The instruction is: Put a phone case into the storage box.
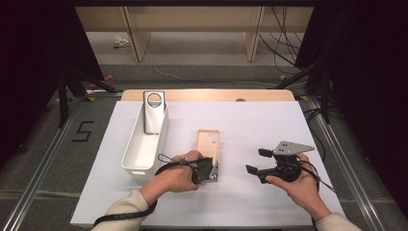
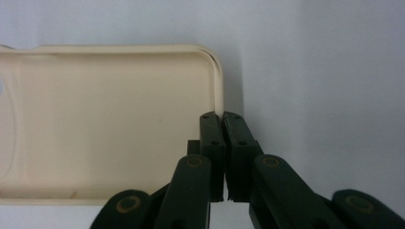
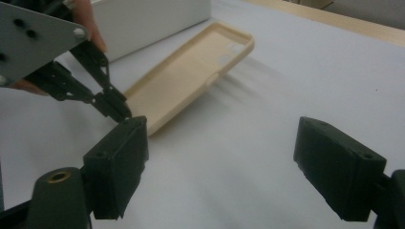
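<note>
Left gripper (image 1: 215, 172) was clamped on the near rim of the beige phone case (image 1: 208, 144), mid-table. Right gripper (image 1: 258, 161) hovered near it, jaws apart, holding nothing. White bin (image 1: 136, 154) sat left of the case, with a silver case (image 1: 154, 111) leaning inside. Left gripper view showed the pinch close-up.

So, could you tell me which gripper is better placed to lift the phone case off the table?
The left gripper: its fingers are shut on the near rim of the phone case. The right gripper is open and apart from the case.
</note>
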Available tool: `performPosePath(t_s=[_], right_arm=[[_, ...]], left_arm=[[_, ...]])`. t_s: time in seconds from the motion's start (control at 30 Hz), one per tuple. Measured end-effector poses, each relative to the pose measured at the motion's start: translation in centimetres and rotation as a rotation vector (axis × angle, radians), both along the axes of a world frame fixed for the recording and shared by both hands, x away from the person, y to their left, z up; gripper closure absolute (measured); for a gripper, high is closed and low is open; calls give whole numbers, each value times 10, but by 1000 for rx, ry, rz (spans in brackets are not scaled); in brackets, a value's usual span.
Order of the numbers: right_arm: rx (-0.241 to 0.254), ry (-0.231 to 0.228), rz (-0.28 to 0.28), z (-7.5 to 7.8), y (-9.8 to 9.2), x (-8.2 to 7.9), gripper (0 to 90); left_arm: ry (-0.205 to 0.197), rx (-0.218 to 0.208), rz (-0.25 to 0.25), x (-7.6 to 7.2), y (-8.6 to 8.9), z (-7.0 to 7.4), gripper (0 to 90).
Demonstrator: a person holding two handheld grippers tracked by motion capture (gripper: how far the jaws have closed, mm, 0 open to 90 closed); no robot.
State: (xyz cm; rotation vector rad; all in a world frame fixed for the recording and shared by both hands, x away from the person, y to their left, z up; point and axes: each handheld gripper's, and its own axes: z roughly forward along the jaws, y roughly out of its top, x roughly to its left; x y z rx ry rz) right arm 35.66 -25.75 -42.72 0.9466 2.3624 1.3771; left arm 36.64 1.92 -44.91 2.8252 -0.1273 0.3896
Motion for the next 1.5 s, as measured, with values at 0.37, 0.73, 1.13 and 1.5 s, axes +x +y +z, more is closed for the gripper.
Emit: performPosePath(t_s=[0.37,0.73,1.13,1.5], right_arm=[[13,35,-10,-6,17,17,213],[39,87,-1,-12,50,45,223],[54,152,-8,-18,74,69,270],[63,202,-15,-19,77,75,464]], left_arm=[[8,-46,-1,-14,2,5,871],[-15,-62,-28,-22,-2,17,872],[-22,-68,-63,-30,-8,21,872],[-21,-80,-74,-32,-10,23,871]])
